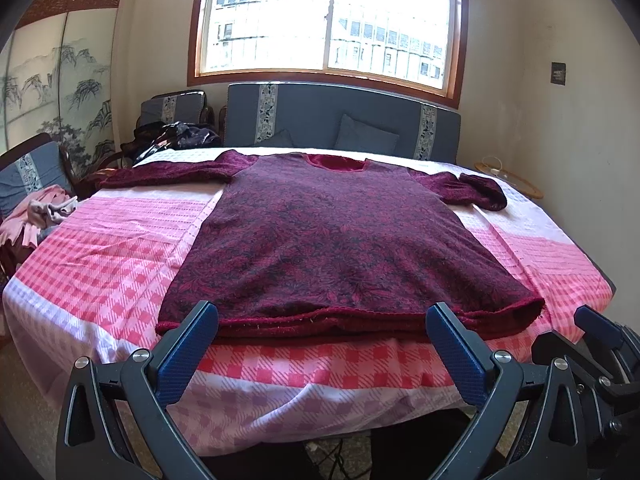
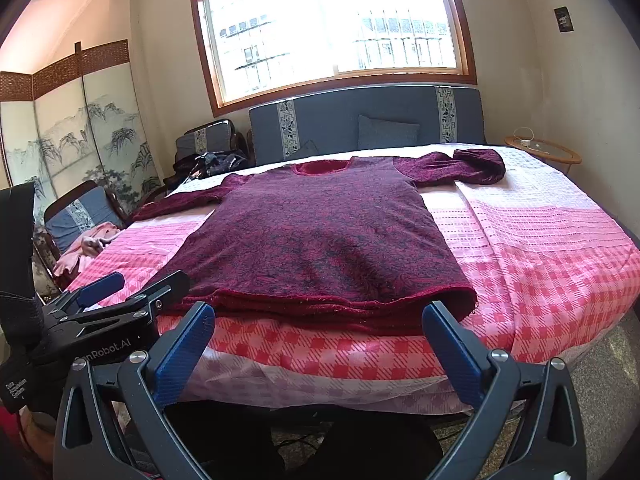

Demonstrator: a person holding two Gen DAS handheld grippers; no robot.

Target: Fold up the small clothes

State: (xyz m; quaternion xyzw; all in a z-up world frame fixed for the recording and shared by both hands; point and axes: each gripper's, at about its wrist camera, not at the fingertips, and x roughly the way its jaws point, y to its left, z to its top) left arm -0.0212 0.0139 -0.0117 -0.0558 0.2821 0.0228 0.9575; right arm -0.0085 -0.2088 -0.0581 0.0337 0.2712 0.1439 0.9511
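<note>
The left gripper and right gripper both gape wide, holding nothing, at six o'clock just short of the hem. The maroon sweater lies flat on the pink checked tabletop, neckline toward twelve o'clock.

Pink cloth partly cut off at left.

Only readable text: "…nRobot.AI" on the left gripper body in the right wrist view; small white label below it illegible.
</note>
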